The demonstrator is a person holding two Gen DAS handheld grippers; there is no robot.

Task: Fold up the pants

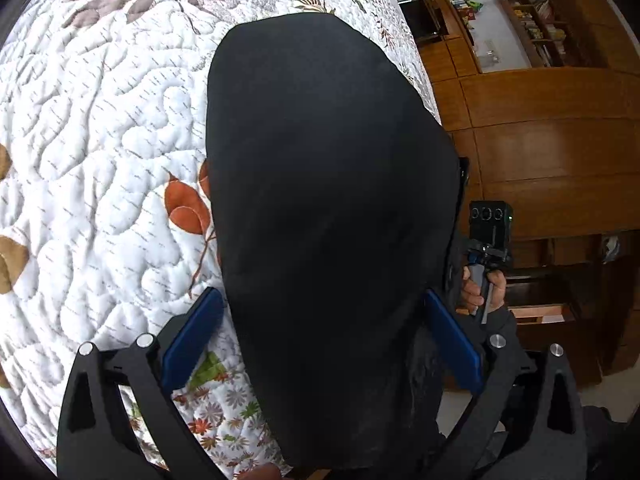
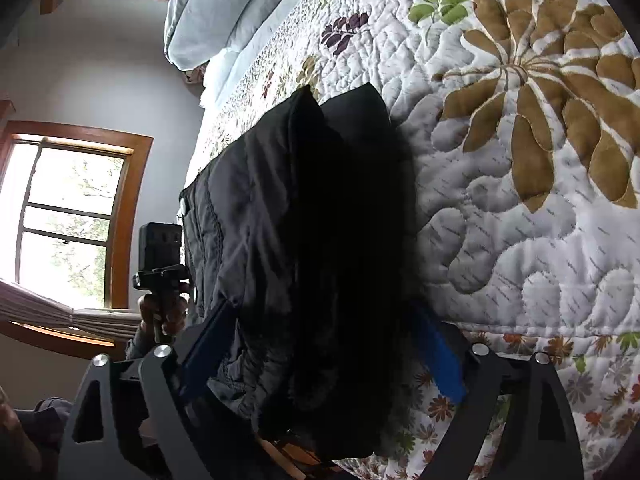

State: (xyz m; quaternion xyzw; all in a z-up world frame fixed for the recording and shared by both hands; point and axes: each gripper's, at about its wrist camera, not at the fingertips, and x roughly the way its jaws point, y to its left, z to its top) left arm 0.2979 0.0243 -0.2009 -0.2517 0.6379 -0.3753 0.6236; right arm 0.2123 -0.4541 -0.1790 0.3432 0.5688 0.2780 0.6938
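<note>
The black pants (image 1: 328,184) lie folded in a thick stack on the quilted bed, near its edge. My left gripper (image 1: 320,320) straddles the near end of the stack, its blue pads (image 1: 192,332) wide apart on either side of the cloth. My right gripper (image 2: 320,344) straddles the pants (image 2: 304,232) from the opposite side, blue pads (image 2: 440,356) also wide apart around the bundle. A waistband seam with a button (image 2: 184,204) shows at the left. The other gripper's handle and camera show in each view (image 1: 488,240) (image 2: 160,256).
The white floral quilt (image 1: 100,120) (image 2: 520,160) covers the bed. Light blue pillows (image 2: 224,8) lie at the head. Wooden cabinets and floor (image 1: 540,140) stand beyond the bed edge. Windows (image 2: 68,216) are in the wall.
</note>
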